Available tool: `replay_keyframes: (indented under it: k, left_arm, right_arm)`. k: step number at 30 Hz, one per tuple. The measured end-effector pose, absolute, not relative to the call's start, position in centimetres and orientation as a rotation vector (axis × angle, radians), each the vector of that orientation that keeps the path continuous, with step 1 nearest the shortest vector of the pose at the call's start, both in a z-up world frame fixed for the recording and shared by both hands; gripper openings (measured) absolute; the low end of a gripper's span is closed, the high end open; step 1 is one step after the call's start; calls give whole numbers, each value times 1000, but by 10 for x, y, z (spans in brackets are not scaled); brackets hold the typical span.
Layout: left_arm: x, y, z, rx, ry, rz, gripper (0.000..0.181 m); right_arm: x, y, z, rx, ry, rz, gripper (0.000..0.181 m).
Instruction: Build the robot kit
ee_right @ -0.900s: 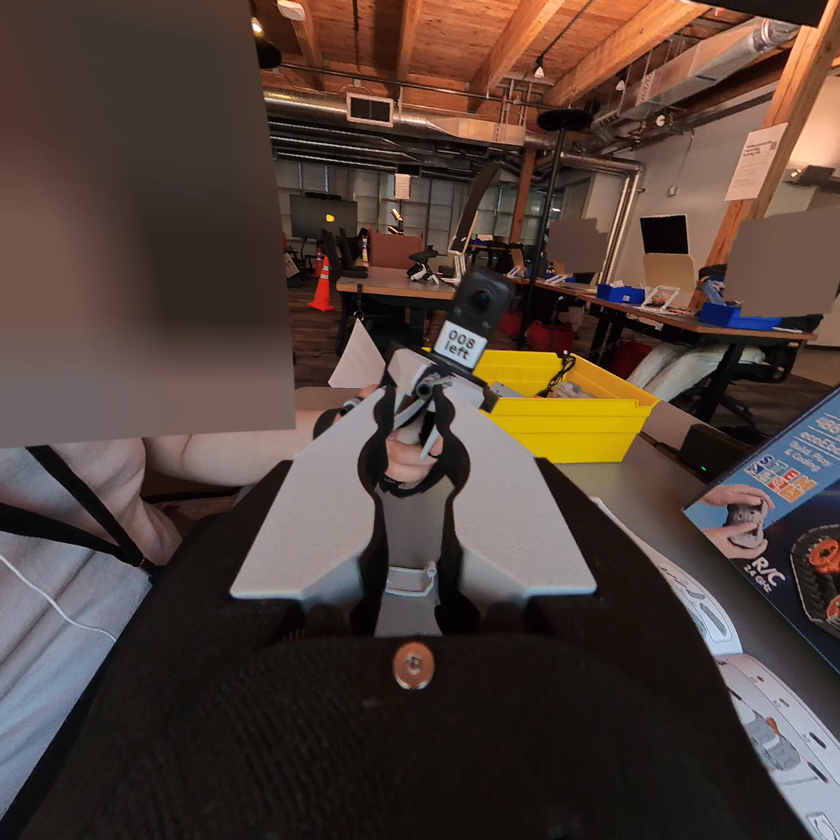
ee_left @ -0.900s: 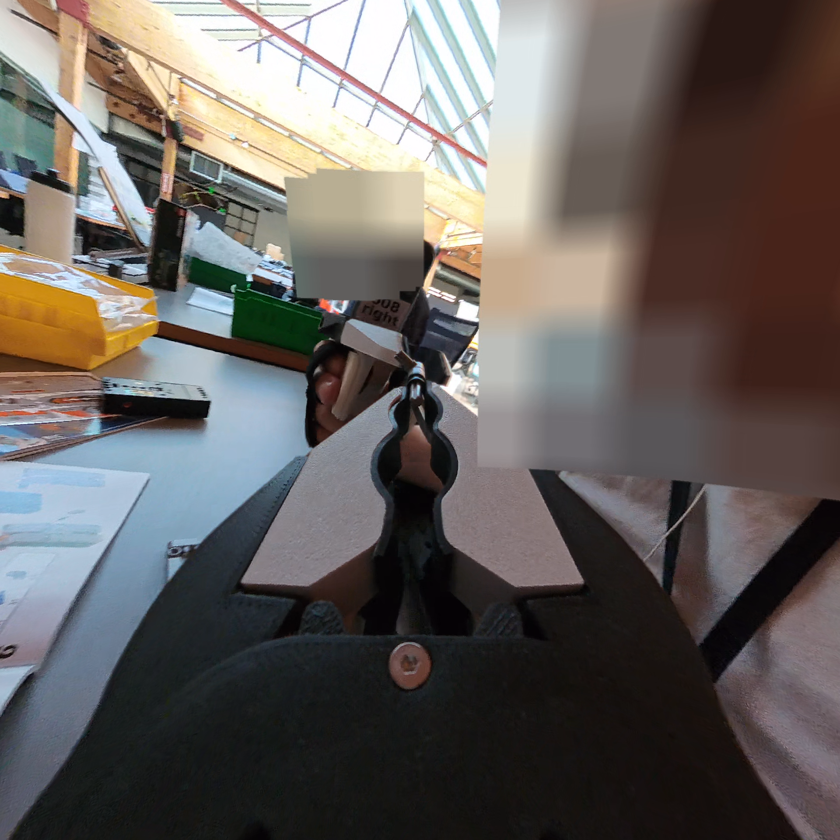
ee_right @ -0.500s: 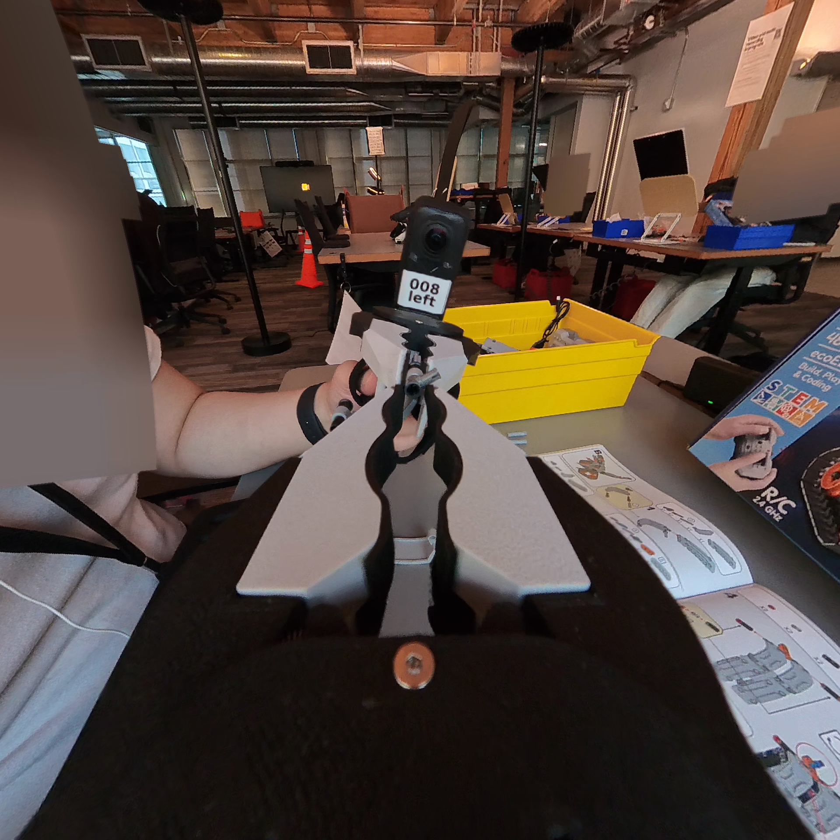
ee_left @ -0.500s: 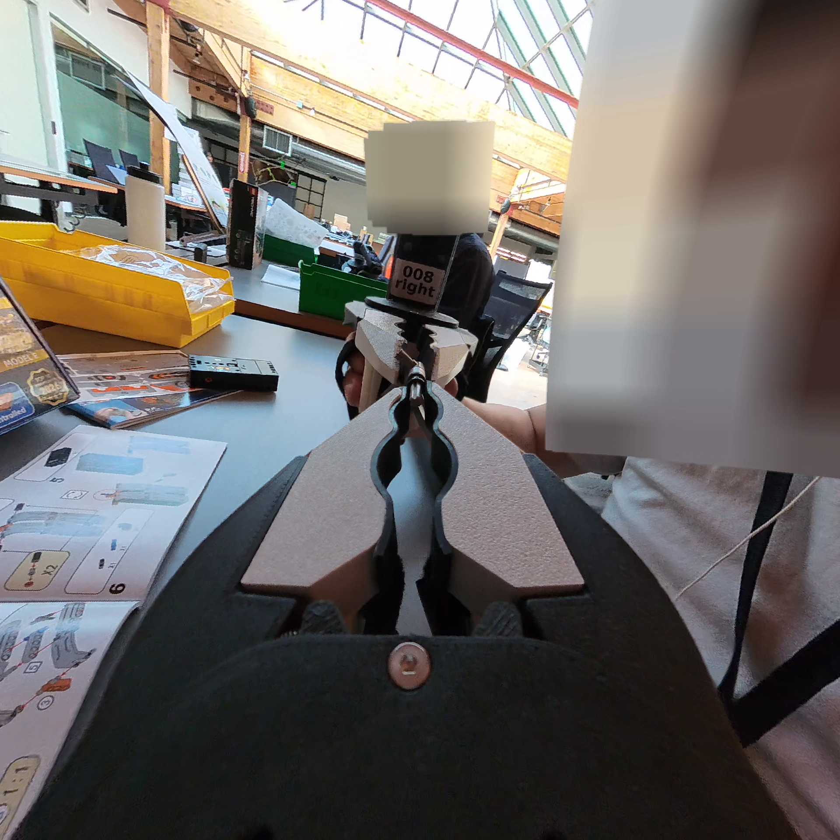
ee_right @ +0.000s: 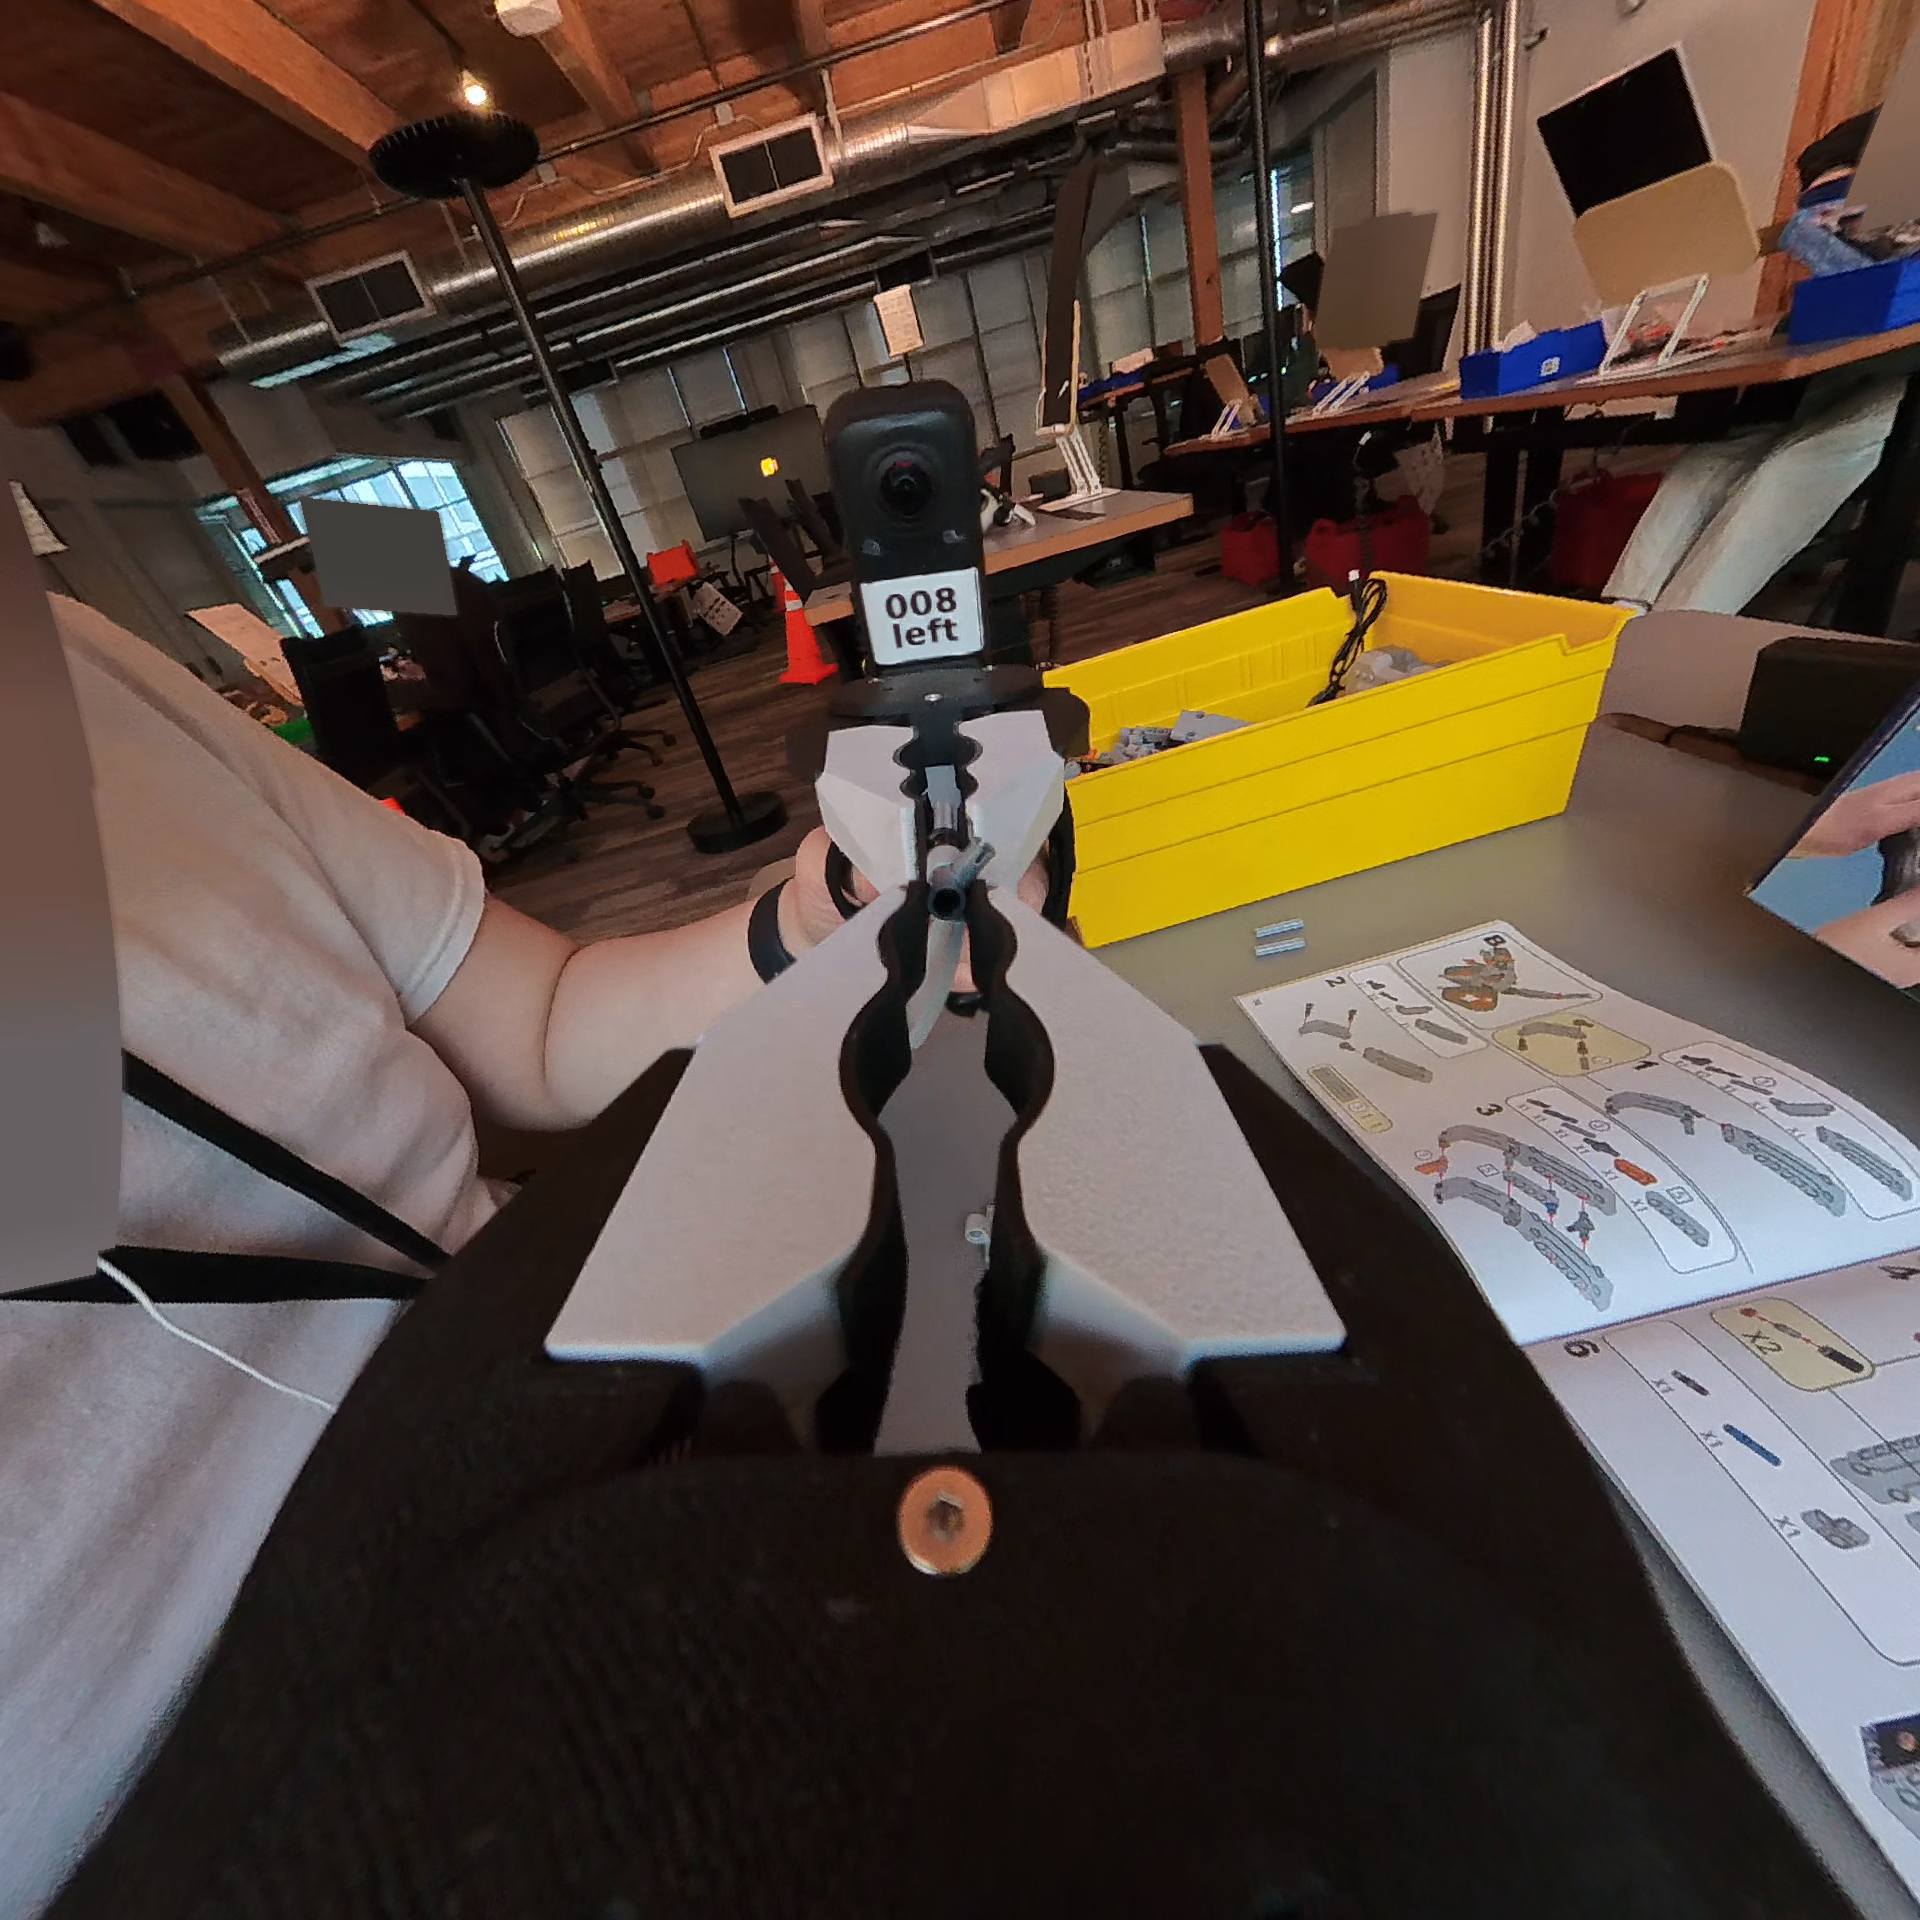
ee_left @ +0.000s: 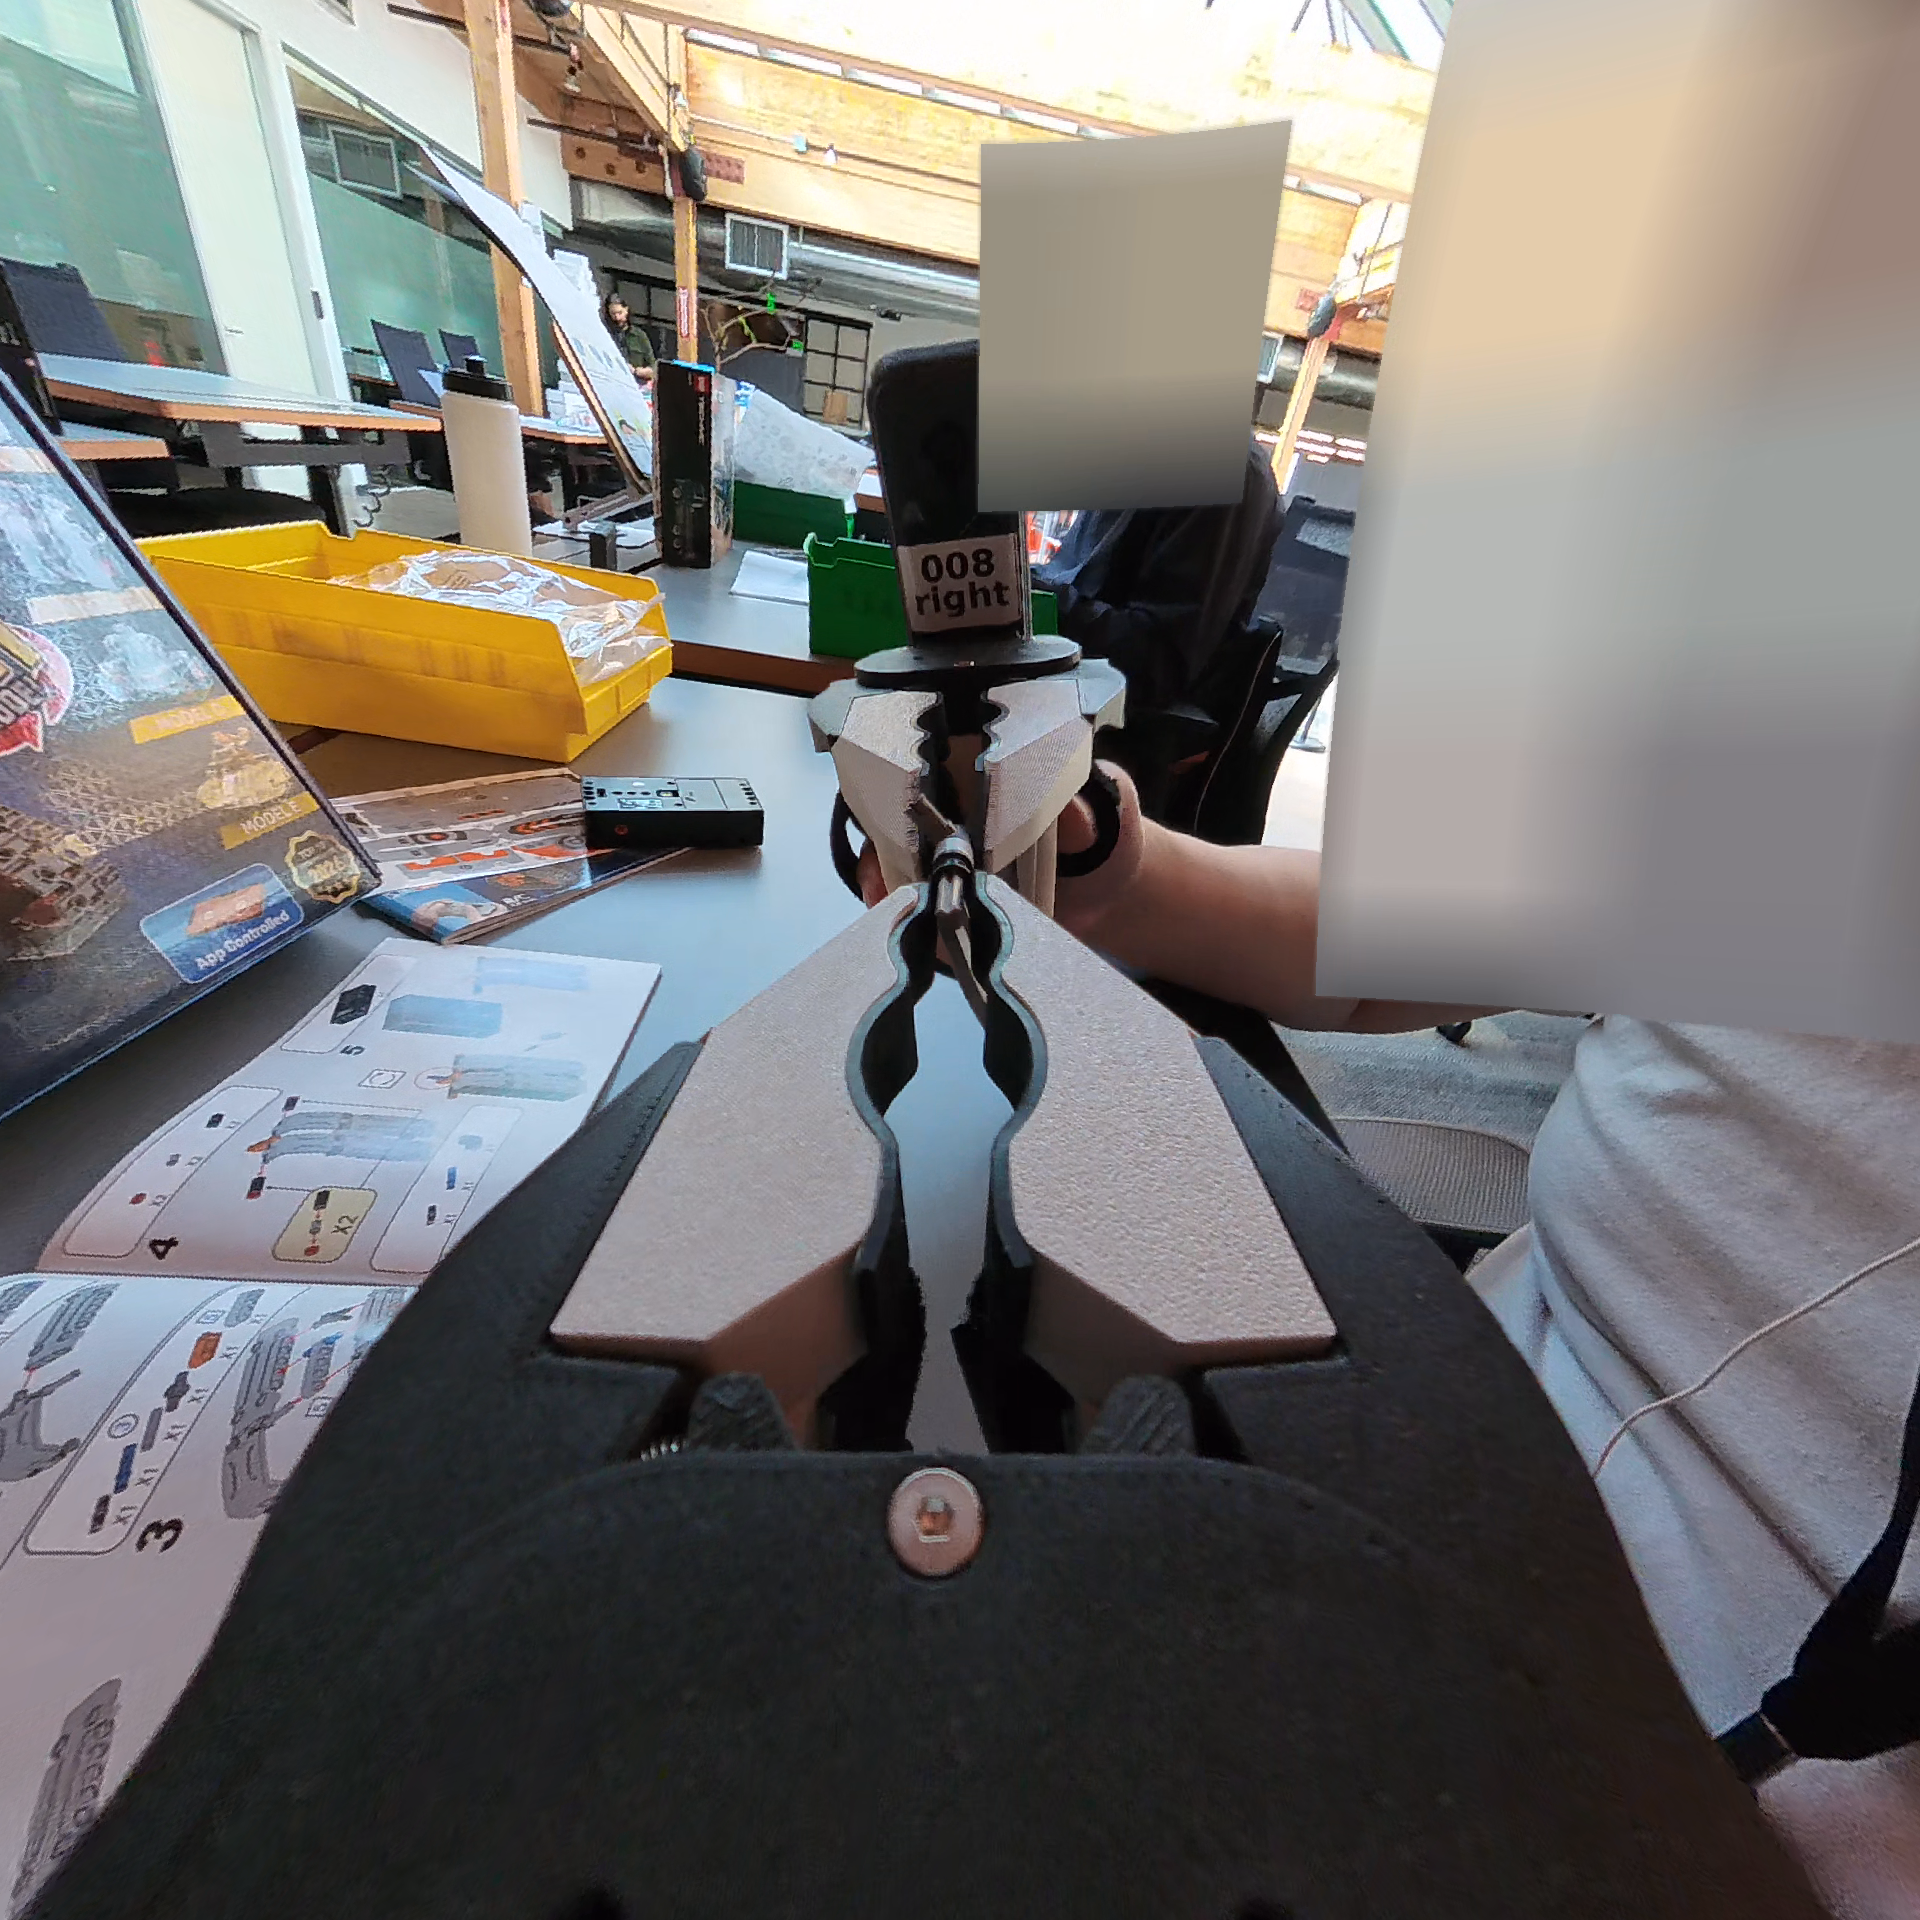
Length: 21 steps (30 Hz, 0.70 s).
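My two grippers face each other tip to tip above a grey table [ee_left: 748, 914]. My left gripper [ee_left: 951, 906] is shut on a small grey toy building part [ee_left: 951, 878] that sticks out past its tips. My right gripper [ee_right: 945, 906] is shut on a light grey toy beam [ee_right: 935, 977] with a dark-ended pin at its front. The two parts meet between the tips. The right gripper [ee_left: 951, 800] shows upright straight ahead in the left wrist view, held by a hand. The left gripper [ee_right: 940, 805] shows the same way in the right wrist view.
An open instruction booklet [ee_left: 312, 1122] [ee_right: 1621, 1143] lies on the table. A toy box [ee_left: 125, 831] stands at the left, with a black flat device [ee_left: 673, 826] beyond. There are yellow bins [ee_left: 416, 644] [ee_right: 1340, 758]. Two small grey parts [ee_right: 1278, 940] lie loose. A person's torso is close.
Both grippers have come down and levelled out while staying tip to tip. More of the table and booklet shows now. The other gripper now stands upright in each view.
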State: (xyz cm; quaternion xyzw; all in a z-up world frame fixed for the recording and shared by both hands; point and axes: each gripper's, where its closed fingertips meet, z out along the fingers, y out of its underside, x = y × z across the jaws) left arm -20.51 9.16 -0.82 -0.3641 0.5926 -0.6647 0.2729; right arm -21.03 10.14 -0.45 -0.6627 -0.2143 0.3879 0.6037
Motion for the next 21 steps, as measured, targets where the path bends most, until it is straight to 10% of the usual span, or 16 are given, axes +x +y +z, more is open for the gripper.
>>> replay_keyframes:
  k: [21]
  left_arm:
    - [-206, 86, -7, -966, 1625, -1773, 3]
  right_arm:
    - [-211, 94, -4, -1547, -543, 971, 6]
